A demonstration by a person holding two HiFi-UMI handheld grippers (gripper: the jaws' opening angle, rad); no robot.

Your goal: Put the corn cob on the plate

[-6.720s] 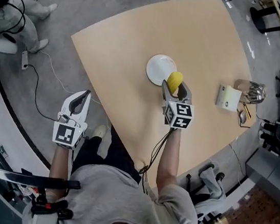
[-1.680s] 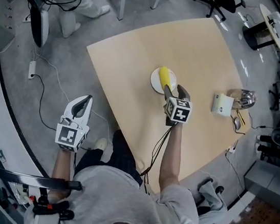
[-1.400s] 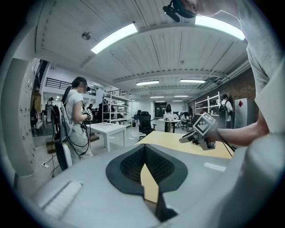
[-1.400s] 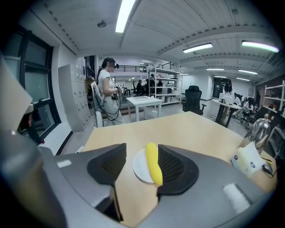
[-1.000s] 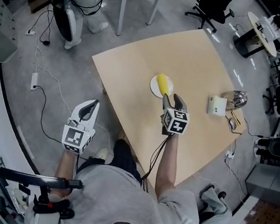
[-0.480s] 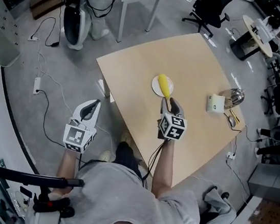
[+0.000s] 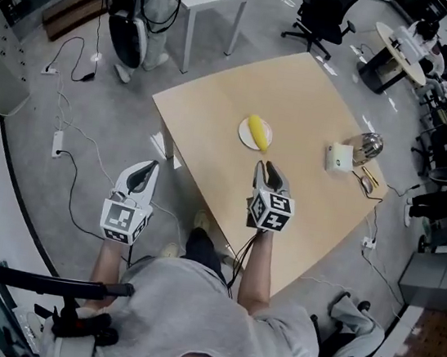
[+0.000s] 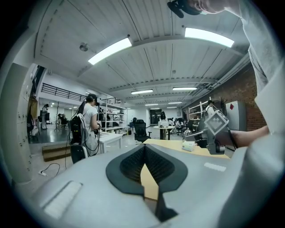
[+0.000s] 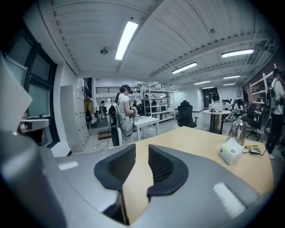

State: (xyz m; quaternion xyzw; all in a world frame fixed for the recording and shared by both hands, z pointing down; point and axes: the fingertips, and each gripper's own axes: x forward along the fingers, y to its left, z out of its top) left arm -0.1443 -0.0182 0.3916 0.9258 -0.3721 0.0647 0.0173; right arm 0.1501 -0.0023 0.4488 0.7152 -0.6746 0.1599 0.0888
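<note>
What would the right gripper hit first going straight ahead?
Probably the corn cob on the plate, ahead of the right gripper, whose empty jaws are closing; depth is unclear, so it might meet the table first.

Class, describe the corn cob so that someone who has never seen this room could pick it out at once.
Find the big tan table. Near its middle sits a round white plate, and the corn cob lies on it. It is the only yellow thing there; the white box and silvery jug stand off to the right.
</note>
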